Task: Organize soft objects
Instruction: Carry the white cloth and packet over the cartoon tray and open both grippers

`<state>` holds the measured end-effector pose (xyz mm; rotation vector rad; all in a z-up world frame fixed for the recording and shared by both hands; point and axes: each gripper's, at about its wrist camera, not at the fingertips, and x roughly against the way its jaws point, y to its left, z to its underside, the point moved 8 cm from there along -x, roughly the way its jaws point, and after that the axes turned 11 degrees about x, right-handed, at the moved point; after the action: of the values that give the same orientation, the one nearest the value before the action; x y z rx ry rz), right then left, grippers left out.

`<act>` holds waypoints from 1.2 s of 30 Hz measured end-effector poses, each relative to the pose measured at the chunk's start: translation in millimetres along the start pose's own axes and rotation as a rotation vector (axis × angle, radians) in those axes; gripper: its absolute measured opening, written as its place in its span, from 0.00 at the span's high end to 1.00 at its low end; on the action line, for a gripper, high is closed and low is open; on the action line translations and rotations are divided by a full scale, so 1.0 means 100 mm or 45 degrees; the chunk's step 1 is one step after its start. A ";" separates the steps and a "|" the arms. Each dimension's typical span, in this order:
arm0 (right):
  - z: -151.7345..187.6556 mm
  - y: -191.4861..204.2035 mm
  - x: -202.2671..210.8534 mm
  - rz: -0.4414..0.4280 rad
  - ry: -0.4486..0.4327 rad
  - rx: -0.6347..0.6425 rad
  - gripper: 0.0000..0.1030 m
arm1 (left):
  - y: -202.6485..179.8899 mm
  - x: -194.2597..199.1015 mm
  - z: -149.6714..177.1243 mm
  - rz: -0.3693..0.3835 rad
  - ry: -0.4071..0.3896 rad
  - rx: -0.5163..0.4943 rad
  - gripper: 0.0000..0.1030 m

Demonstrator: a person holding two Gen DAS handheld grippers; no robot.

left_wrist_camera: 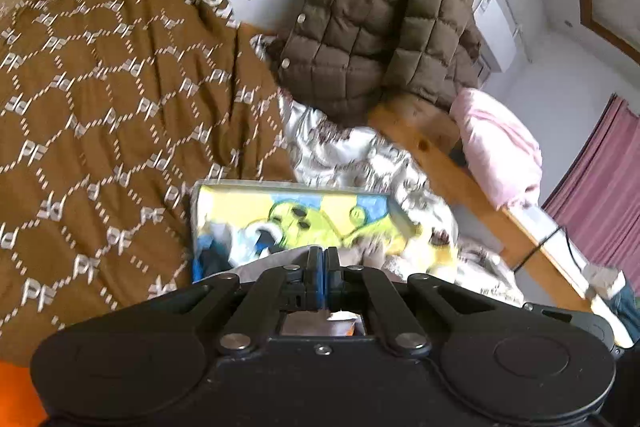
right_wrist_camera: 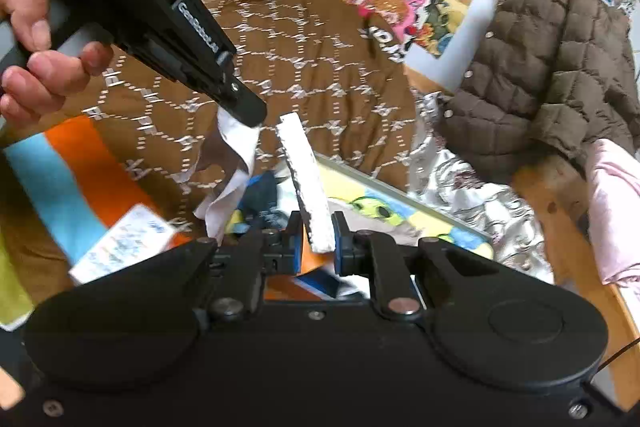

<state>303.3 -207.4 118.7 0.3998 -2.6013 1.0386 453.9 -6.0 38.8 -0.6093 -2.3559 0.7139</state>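
cloth: thin white fabric piece (right_wrist_camera: pixel 306 183), light and limp, strung between both tools over the bed
right hand-held gripper (right_wrist_camera: pixel 316 237): pinching its stiff folded edge
left hand-held gripper (right_wrist_camera: pixel 244 113): pressed together on the far corner
room: brown patterned quilt (right_wrist_camera: pixel 320 67) ahead, wooden bed rail (right_wrist_camera: pixel 560 211) right

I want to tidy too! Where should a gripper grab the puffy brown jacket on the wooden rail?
Probably the puffy brown jacket's hanging bottom hem beside the snap buttons, coming from below at the front. It drapes over the wooden rail, so that loose quilted edge looks easiest to pinch.
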 end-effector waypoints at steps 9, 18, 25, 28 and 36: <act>0.10 -0.90 -0.51 0.093 0.070 -0.048 0.92 | -0.29 -0.43 -0.35 0.075 -0.186 0.116 1.00; 0.22 -1.53 -1.37 0.126 0.247 -0.051 0.92 | -0.19 -1.06 -0.25 0.042 -0.153 0.207 1.00; 0.42 -1.56 -1.93 0.143 0.352 0.089 0.92 | 0.06 -1.37 -0.11 -0.041 -0.104 0.229 1.00; 0.44 -1.40 -2.07 0.145 0.379 0.155 0.92 | 0.19 -1.44 -0.05 -0.083 -0.078 0.246 1.00; 0.53 -1.18 -2.19 0.140 0.420 0.189 0.92 | 0.41 -1.54 0.09 -0.169 -0.018 0.252 1.00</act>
<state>536.6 -296.1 71.0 0.1062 -2.2823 1.2236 569.0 -65.2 -55.0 -0.3603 -2.2787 0.8791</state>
